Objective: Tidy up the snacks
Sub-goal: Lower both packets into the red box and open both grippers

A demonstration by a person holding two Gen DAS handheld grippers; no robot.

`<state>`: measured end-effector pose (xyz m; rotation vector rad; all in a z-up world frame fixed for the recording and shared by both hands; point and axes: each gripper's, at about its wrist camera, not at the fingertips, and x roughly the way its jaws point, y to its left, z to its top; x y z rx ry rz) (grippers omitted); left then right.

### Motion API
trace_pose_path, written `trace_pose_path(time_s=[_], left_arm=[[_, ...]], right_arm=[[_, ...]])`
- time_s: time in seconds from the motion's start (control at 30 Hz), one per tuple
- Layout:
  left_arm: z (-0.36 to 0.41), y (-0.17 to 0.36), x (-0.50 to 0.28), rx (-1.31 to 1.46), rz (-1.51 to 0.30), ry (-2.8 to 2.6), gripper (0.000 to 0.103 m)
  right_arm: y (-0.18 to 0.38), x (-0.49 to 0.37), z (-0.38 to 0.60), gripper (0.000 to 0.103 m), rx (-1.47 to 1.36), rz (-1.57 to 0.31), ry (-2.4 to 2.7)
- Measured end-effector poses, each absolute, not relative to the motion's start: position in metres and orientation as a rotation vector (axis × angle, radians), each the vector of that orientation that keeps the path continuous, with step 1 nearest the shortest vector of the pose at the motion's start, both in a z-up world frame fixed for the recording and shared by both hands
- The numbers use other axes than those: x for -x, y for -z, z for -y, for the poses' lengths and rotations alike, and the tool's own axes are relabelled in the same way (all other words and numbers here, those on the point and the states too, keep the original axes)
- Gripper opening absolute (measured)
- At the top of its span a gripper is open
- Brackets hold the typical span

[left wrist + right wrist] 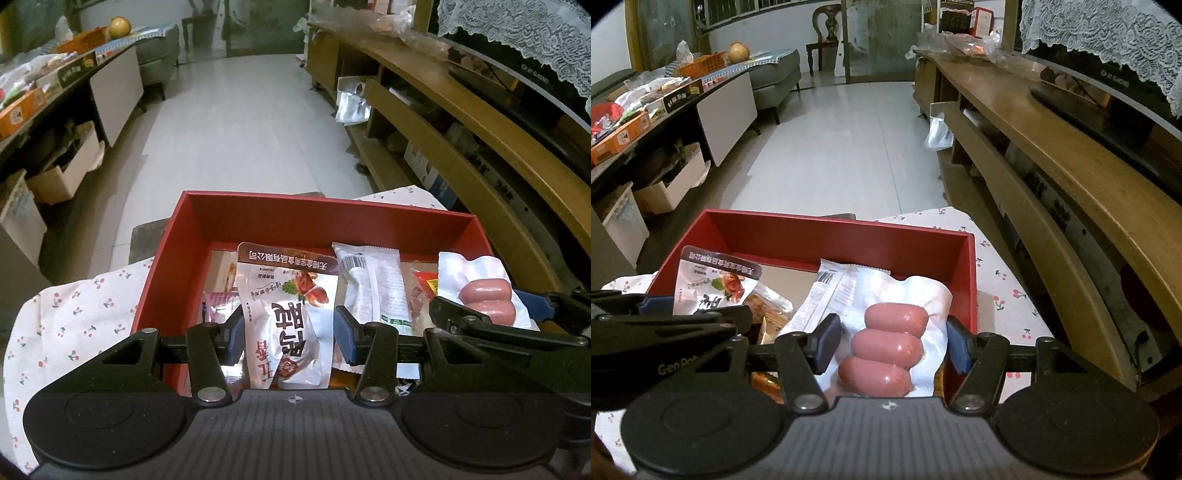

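While both packs hang over the red box (192, 218), left gripper (290, 328) clasps the white pouch (291, 314), right gripper (892, 345) the sausage pack (886, 343); next: lower, release.

Both my wrist cams sit close above the red box (192, 221), tilted down, facing along the floor (236, 122). Left cam is offset left; both share box and TV cabinet (1052, 162).

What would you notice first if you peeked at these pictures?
The red box on the cherry cloth, with snacks in it. Over it, the right tongs grip a pack of three pink sausages, and the left tongs grip a white pouch.
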<state>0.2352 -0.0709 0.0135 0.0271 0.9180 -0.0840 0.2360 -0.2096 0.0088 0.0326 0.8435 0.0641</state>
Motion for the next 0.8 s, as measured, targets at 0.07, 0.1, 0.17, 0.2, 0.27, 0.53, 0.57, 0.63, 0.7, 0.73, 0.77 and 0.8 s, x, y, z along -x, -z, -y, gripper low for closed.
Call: trace_pose_path(time_s=[0.07,0.1,0.17,0.2,0.27,0.53,0.57,0.63,0.7,0.73,0.77,0.8], left_arm=[[0.071,-0.013,-0.236,-0.028,-0.917,0.081,0.055],[0.072,-0.013,-0.236,-0.028,-0.917,0.079,0.055],[0.072,-0.012,-0.237,-0.032,-0.917,0.076,0.056],[0.072,-0.011,-0.237,-0.033,-0.916,0.074,0.056],[0.073,-0.01,-0.237,-0.038,-0.915,0.071,0.056],[0.075,-0.008,-0.237,-0.057,-0.909,0.062,0.056],[0.076,-0.008,-0.238,-0.058,-0.91,0.062,0.055],[0.076,-0.007,-0.238,-0.062,-0.912,0.063,0.055],[0.078,-0.006,-0.238,-0.081,-0.908,0.057,0.055],[0.078,-0.005,-0.237,-0.086,-0.907,0.056,0.055],[0.078,-0.005,-0.237,-0.085,-0.908,0.057,0.056],[0.077,-0.006,-0.238,-0.083,-0.908,0.057,0.057]], right_arm=[[-0.008,-0.237,0.209,0.074,-0.029,-0.842,-0.063],[-0.008,-0.237,0.208,0.074,-0.027,-0.842,-0.063],[-0.008,-0.238,0.208,0.074,-0.025,-0.843,-0.063],[-0.007,-0.238,0.208,0.074,-0.022,-0.843,-0.063],[-0.006,-0.239,0.208,0.074,-0.019,-0.843,-0.062],[-0.003,-0.24,0.205,0.074,-0.006,-0.842,-0.058],[-0.003,-0.24,0.205,0.074,-0.003,-0.842,-0.058],[-0.001,-0.241,0.203,0.072,0.002,-0.847,-0.062],[0.001,-0.242,0.202,0.072,0.015,-0.848,-0.056],[0.001,-0.242,0.202,0.072,0.017,-0.848,-0.056],[0.002,-0.242,0.203,0.072,0.014,-0.849,-0.056],[0.002,-0.243,0.204,0.072,0.008,-0.85,-0.057]])
